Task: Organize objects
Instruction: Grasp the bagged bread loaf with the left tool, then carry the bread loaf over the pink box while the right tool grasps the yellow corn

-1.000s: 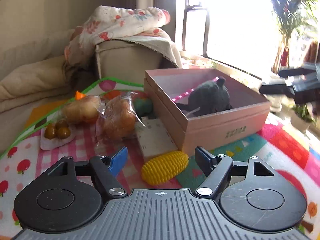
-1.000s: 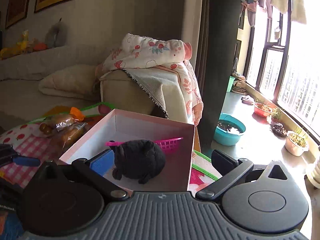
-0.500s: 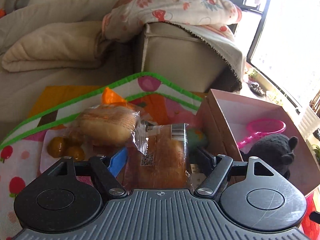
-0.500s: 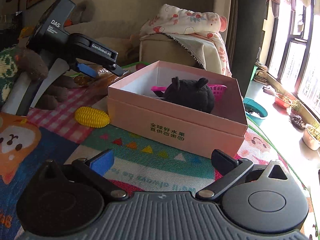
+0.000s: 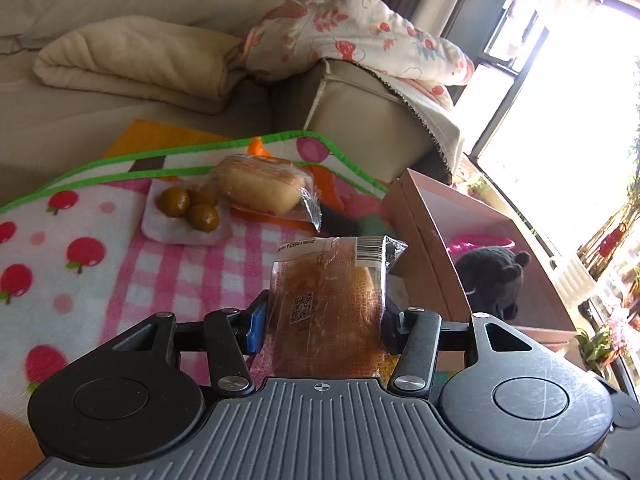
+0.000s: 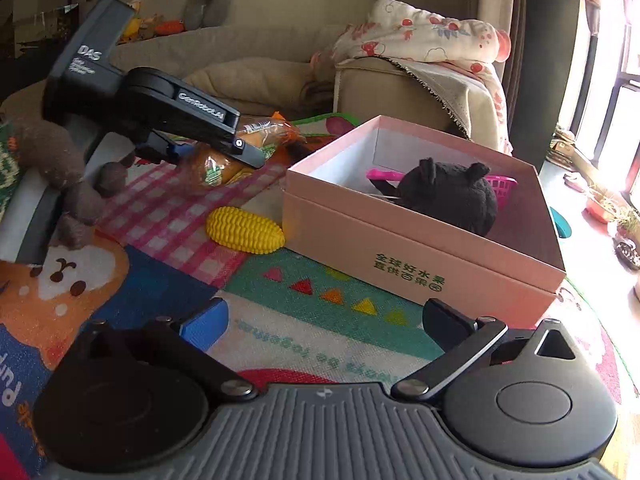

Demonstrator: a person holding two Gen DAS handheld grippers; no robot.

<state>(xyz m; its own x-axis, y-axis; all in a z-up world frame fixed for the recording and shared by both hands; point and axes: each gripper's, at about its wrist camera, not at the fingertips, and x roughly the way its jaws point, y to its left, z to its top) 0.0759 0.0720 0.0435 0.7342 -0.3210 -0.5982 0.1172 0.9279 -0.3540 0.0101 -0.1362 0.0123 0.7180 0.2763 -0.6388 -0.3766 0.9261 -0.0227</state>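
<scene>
Left hand-held gripper (image 5: 322,318) has just been closing, and the wrapped bread (image 5: 328,300) now sits between its jaws: both pads press on the clear wrapper at its sides, so I read this as a grasp taken. The bread's long axis runs straight out along the fingers, barcode end farthest from the hand, near end tucked back toward the gripper body. From the right wrist view the bread looks to hang just clear of the mat (image 5: 168,264), though contact underneath cannot be ruled out. The relation that matters: the pink box (image 6: 420,240) lies to the right of the left hand-held gripper, its near corner just beside the bread's far end, its open top facing up. Already inside are the black plush toy (image 6: 448,196) and a pink basket (image 6: 502,184). Judgement: the carry is a short swing rightward over the box wall, and the bread may need turning to lie along the free floor on the near side of the plush. Right hand-held gripper (image 6: 322,322) is released and empty, jaws spread wide over the mat in front of the box; it is the hand nearer the yellow toy corn (image 6: 244,230), which lies against the box's left wall, long axis roughly along the box's front edge. Still out on the mat: second wrapped bun (image 5: 260,190), green fruits (image 5: 188,208).
</scene>
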